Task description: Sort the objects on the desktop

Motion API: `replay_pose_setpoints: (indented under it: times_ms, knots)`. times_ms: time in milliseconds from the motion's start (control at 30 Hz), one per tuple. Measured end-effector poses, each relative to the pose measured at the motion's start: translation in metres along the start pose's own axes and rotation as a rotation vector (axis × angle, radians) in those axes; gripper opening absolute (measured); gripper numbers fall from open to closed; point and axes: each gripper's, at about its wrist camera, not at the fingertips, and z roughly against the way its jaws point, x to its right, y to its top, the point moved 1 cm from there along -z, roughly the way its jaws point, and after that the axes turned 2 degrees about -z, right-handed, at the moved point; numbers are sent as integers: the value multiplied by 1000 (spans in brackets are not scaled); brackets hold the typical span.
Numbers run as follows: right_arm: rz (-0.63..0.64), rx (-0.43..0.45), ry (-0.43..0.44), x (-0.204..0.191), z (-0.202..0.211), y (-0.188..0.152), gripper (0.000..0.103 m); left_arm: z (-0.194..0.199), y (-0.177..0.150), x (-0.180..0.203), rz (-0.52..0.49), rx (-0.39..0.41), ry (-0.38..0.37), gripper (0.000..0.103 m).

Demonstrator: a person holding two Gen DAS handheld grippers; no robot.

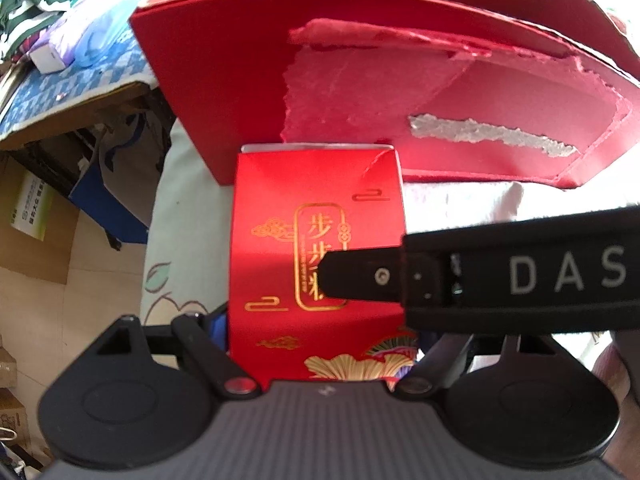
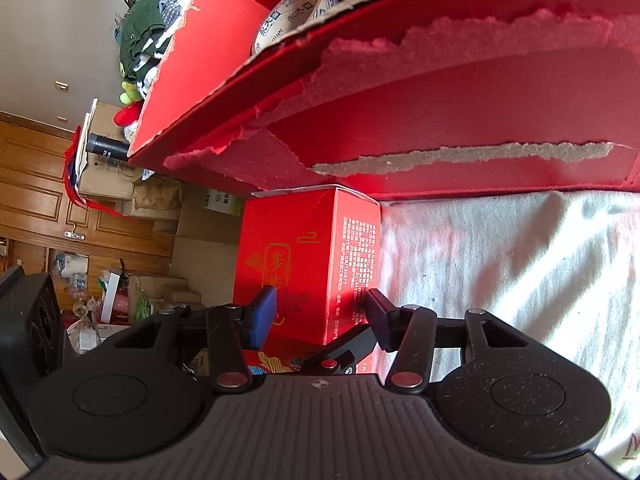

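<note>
A small red box [image 1: 316,240] with gold ornament is wedged between the fingers of my left gripper [image 1: 320,332], which is shut on its sides. Only a blue pad [image 1: 218,320] shows beside the box. The box [image 2: 304,248] hangs at the left edge of the white-clothed table [image 2: 500,280], just in front of a large torn red carton [image 1: 224,80] [image 2: 480,100]. My right gripper [image 2: 320,316] is open and straddles the box's near corner. Its blue-padded finger [image 2: 262,316] lies over the labelled face, where it also shows in the left wrist view as a black finger [image 1: 352,276].
A roll of printed tape [image 2: 296,12] lies inside the carton. Left of the table is a drop to the floor, with cardboard boxes [image 2: 160,200], bags and a wooden door [image 2: 36,184]. A blue patterned cloth [image 1: 80,64] with clothes piled on it is at the far left.
</note>
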Motion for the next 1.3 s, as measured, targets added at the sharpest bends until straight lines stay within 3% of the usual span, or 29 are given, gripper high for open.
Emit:
replay_pose_setpoints:
  times_ms: [367, 967, 1133, 1300]
  knots:
    - [82, 9, 36, 1, 20, -5, 55, 21, -8, 28, -10, 53, 51, 81]
    - [357, -88, 191, -35, 50, -6, 57, 89, -36, 57, 186, 160, 236, 81]
    - [409, -67, 252, -45, 68, -2, 57, 113, -28, 67, 199, 228, 313, 81]
    - [443, 24, 283, -45, 97, 14, 57, 137, -8, 78, 185, 292, 311, 81]
